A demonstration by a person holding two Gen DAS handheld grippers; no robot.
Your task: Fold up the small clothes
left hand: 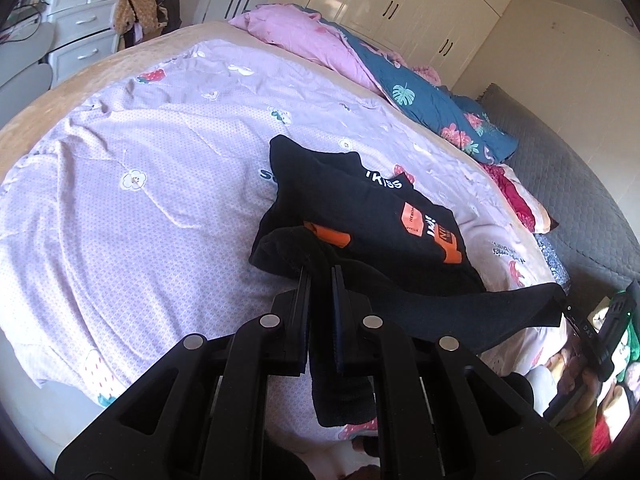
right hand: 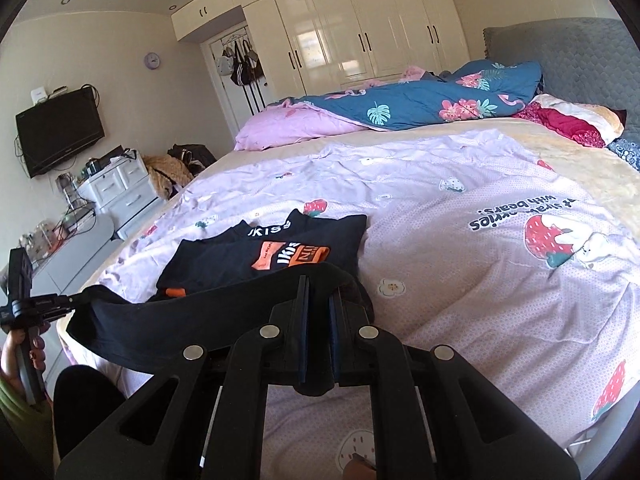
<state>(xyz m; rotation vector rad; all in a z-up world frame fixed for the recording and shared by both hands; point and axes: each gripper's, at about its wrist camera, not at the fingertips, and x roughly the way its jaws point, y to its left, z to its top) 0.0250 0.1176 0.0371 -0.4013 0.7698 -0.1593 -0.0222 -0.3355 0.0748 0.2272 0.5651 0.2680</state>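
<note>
both grippers, left gripper (left hand: 320, 280) and right gripper (right hand: 318, 292), clamp one black garment (right hand: 192, 320) (stretched taut).

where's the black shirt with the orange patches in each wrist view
Left wrist: the black shirt with orange patches lies right of centre on the lilac bedspread, just beyond the left tongs.
Right wrist: the shirt lies left of centre, beyond the right tongs.
Shared landmark: the blue floral quilt near the cream wardrobe.
</note>
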